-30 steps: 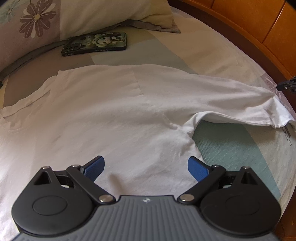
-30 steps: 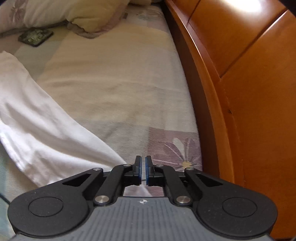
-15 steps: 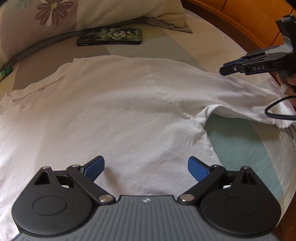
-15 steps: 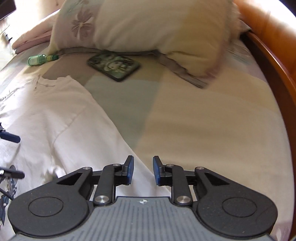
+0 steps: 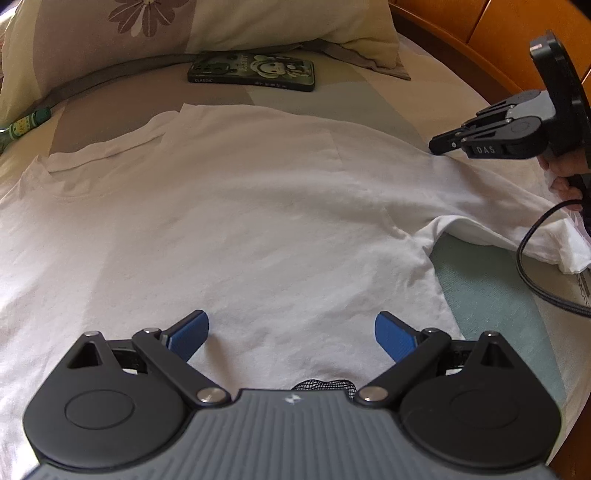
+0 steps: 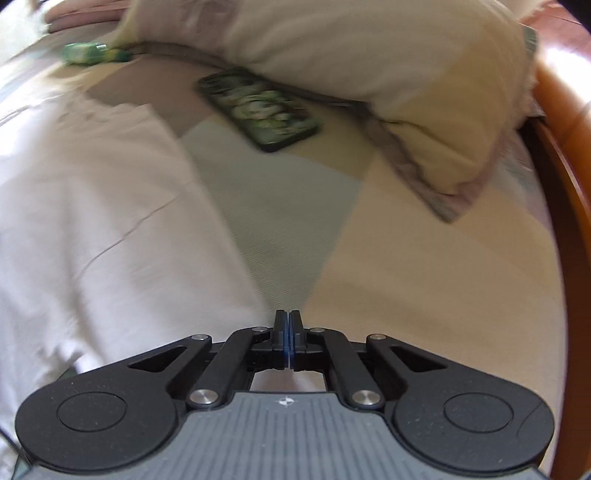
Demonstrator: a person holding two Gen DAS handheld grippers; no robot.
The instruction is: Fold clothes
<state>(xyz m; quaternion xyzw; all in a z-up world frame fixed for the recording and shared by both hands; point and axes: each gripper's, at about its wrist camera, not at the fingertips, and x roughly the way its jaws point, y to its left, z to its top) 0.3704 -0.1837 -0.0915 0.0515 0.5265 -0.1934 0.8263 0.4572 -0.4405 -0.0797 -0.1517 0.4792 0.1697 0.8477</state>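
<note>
Two grippers are mine, and I read the bed from left to right; at the far left edge of my left-hand view a small green bottle [image 5: 26,123] lies half tucked under the floral pillow [image 5: 229,26]; the white T-shirt [image 5: 236,221] lies spread flat across the patterned bedsheet [image 5: 487,306], collar toward the pillow, and it fills most of that view; my left gripper [image 5: 291,334] hovers low over the shirt's lower body with its blue pads [image 5: 188,334] standing wide apart, nothing between them but the cloth lying beneath; above the shirt, just below the pillow, a phone in a green cartoon case [image 5: 251,72] rests on the sheet, apart from the collar; further right the shirt's sleeve [image 5: 509,218] stretches out toward the bed's edge, its cuff crumpled; my right gripper [image 5: 448,144] points in over the sleeve's upper edge with its jaws pressed together; a hand [image 5: 565,173] grips its handle and a black cable [image 5: 532,273] trails down across the sheet; behind it runs the orange wooden bed frame [image 5: 480,33]. In my right-hand view, which is blurred, the shirt [image 6: 92,221] lies at the left, the phone [image 6: 258,110] in the middle, the pillow [image 6: 369,55] above; my right gripper [image 6: 289,326] is closed on nothing, its tips at the shirt's edge, though I cannot tell whether they touch it.
</note>
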